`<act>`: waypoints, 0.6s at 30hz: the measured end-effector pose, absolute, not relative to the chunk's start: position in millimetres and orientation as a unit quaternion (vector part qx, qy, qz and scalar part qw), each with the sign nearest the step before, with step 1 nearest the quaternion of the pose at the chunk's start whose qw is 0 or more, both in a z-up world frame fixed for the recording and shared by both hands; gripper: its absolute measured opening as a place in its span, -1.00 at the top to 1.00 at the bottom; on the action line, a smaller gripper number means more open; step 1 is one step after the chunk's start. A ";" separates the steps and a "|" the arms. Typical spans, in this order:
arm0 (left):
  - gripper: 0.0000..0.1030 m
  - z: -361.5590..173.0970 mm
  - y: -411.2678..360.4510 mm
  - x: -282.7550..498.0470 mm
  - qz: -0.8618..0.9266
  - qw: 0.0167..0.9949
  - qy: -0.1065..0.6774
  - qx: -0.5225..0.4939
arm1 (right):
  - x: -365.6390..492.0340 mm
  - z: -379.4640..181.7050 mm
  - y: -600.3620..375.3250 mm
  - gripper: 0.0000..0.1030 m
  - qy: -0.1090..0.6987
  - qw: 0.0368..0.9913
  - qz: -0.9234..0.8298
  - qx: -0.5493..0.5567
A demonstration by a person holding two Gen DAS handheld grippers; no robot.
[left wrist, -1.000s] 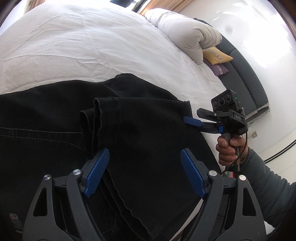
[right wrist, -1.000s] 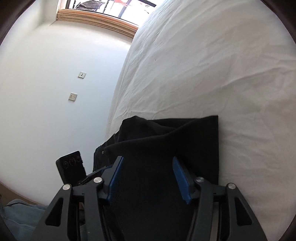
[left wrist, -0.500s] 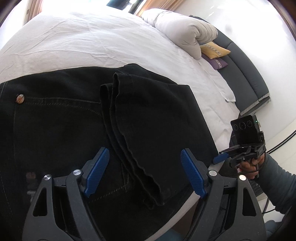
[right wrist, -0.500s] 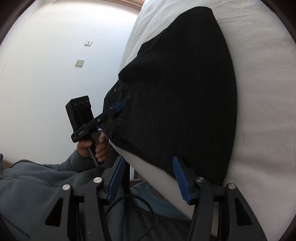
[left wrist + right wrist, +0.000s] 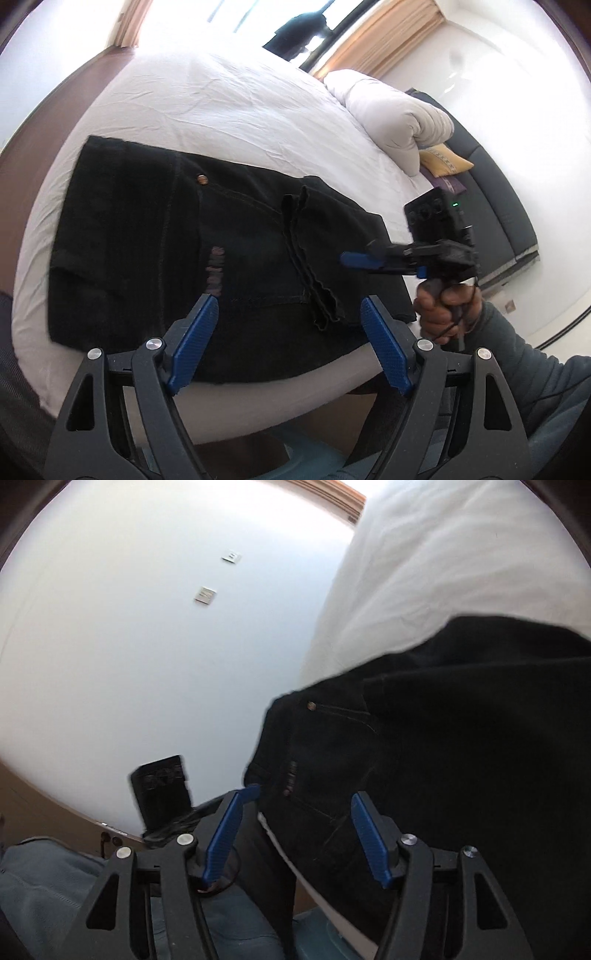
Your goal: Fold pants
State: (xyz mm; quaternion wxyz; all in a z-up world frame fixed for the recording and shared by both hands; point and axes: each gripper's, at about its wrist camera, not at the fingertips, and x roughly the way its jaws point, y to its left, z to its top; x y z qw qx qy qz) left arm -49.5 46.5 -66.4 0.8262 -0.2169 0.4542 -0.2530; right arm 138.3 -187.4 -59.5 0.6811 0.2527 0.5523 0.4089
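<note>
Two grippers hover apart over black pants [image 5: 177, 251] folded on a white bed [image 5: 229, 103], long axis running left to right along its near edge. Left gripper [image 5: 286, 343] gapes empty; right gripper [image 5: 295, 834], jaws just widened, holds nothing.

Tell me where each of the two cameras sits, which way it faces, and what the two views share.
Left wrist: rides the left claw, looking down across the bed at the folded black pants; the right claw and the hand gripping it show.
Right wrist: rides the right claw, looking over the bed's edge toward the white wall; a sleeve shows.
Shared: the pants, bed, and each view catches the other claw; both stand open and empty.
</note>
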 end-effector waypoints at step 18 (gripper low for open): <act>-0.54 -113.7 159.1 -87.2 -0.079 0.769 0.464 -0.433 | 135.4 -76.1 -127.9 -0.41 0.531 0.667 0.401 0.335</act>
